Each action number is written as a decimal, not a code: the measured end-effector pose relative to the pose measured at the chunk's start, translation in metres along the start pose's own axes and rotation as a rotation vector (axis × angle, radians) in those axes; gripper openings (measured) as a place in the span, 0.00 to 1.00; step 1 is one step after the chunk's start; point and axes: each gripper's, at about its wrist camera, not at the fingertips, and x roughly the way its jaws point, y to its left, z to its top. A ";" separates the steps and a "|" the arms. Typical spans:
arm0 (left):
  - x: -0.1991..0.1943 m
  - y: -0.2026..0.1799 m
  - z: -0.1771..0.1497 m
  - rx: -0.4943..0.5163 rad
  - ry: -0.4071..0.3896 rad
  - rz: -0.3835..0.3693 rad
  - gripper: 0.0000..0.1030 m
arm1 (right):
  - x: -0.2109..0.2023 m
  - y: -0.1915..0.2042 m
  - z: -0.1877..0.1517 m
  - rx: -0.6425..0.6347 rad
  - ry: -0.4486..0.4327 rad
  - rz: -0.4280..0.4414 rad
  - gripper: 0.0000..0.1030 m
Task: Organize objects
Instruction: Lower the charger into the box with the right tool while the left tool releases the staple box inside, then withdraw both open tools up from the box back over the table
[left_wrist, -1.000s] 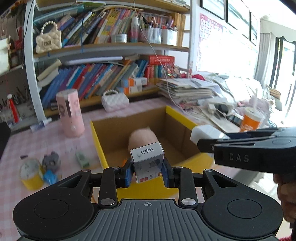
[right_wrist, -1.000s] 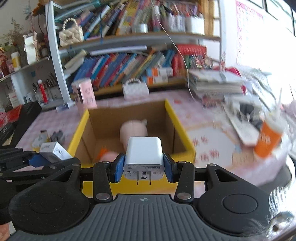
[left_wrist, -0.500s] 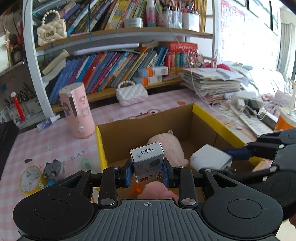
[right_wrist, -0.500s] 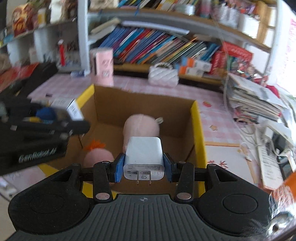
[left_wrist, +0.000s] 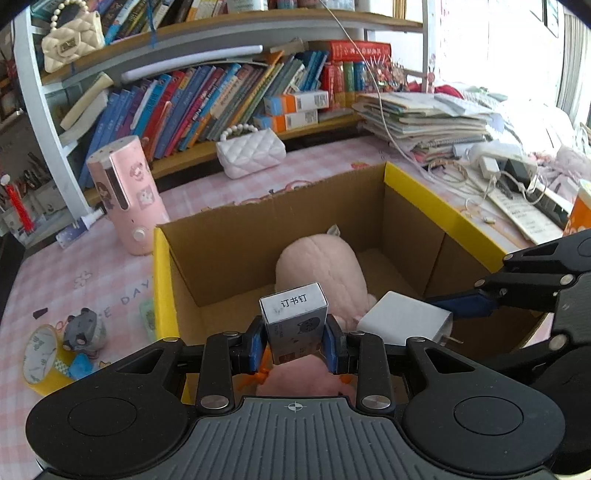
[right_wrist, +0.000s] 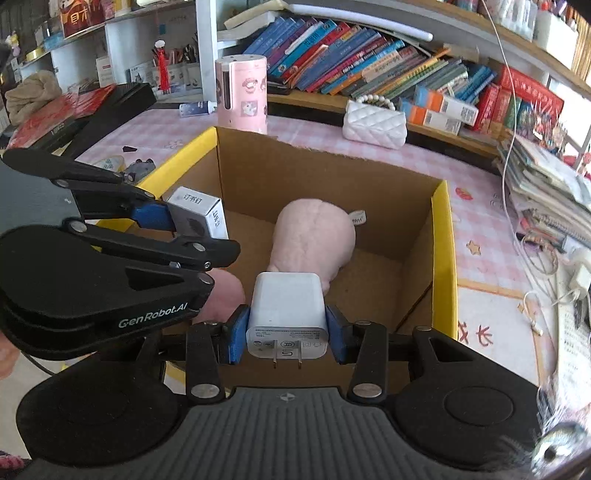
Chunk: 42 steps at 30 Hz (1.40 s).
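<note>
Your left gripper (left_wrist: 294, 338) and right gripper (right_wrist: 287, 328) have descended over the cardboard box (left_wrist: 439, 212), pinching the staple box (left_wrist: 293, 317) and charger (right_wrist: 286, 314) (both unreleased): drop-off is imminent.

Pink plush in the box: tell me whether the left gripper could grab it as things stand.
Probably not yet. The left gripper is shut on the staples box, so its jaws are occupied, though the pink plush lies uncovered in the open cardboard box.
</note>
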 end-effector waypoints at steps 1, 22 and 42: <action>0.002 0.000 -0.001 -0.006 0.005 -0.001 0.29 | 0.001 -0.004 0.000 0.016 0.007 0.015 0.40; 0.032 0.002 0.007 -0.021 0.028 0.003 0.29 | 0.002 -0.029 -0.008 0.234 0.044 0.060 0.40; -0.005 0.000 0.005 -0.049 -0.117 -0.002 0.67 | -0.012 -0.024 -0.010 0.254 -0.025 0.016 0.43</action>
